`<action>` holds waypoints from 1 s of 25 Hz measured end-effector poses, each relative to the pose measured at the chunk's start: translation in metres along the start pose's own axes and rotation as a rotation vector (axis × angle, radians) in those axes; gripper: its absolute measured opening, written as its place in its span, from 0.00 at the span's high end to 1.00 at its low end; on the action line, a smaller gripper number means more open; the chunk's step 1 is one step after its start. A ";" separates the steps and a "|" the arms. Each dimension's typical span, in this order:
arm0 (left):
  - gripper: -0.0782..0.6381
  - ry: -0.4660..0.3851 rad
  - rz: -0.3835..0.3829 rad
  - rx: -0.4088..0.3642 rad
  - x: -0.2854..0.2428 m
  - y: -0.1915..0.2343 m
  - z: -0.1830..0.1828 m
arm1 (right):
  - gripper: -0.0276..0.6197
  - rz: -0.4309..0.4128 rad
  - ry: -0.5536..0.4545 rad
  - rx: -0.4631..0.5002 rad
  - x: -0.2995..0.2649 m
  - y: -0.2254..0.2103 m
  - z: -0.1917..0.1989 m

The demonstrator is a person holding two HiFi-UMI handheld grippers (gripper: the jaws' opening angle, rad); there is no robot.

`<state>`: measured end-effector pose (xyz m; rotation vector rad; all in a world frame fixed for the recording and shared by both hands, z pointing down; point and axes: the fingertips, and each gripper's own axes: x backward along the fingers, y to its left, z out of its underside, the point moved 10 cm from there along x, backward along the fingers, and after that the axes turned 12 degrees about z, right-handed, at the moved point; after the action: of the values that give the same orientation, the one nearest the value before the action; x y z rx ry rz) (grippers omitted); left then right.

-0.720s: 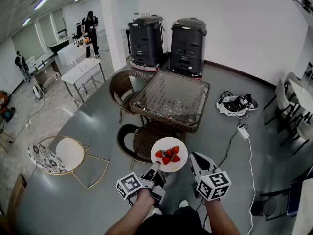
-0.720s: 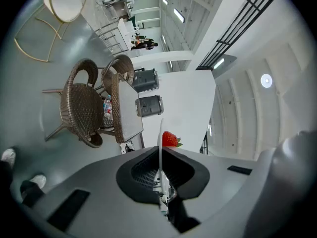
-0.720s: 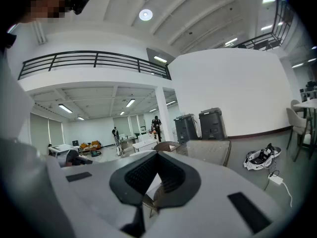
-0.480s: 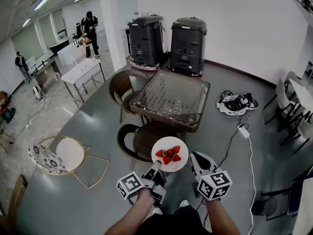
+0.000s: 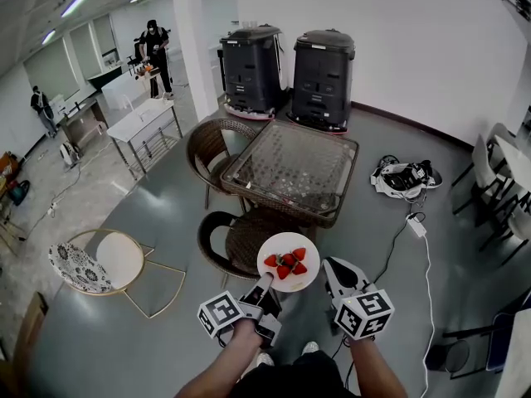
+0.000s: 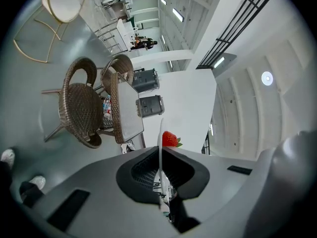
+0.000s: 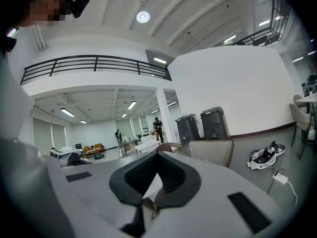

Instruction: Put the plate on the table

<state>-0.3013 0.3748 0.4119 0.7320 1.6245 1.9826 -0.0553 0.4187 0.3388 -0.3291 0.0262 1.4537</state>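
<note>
Strawberries lie on a white plate, which is held in the air above a wicker chair. It is on the near side of the glass-topped table and not touching it. The left gripper pinches the plate's near rim, jaws clamped on the thin edge. The right gripper hangs just right of the plate, jaws pressed together on nothing.

Nice and bright, even light from ceiling strip lights upper left; soft shadows; heavy fisheye bending near edges; black corners in both gripper views.
</note>
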 end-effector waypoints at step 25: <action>0.87 -0.090 -0.057 -0.034 -0.125 0.022 0.015 | 0.95 -0.121 0.012 0.042 -0.088 -0.115 -0.030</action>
<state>-0.1985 0.2989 0.4227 0.7427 1.5387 1.9053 0.0518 0.3173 0.3527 -0.3002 0.0461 1.3293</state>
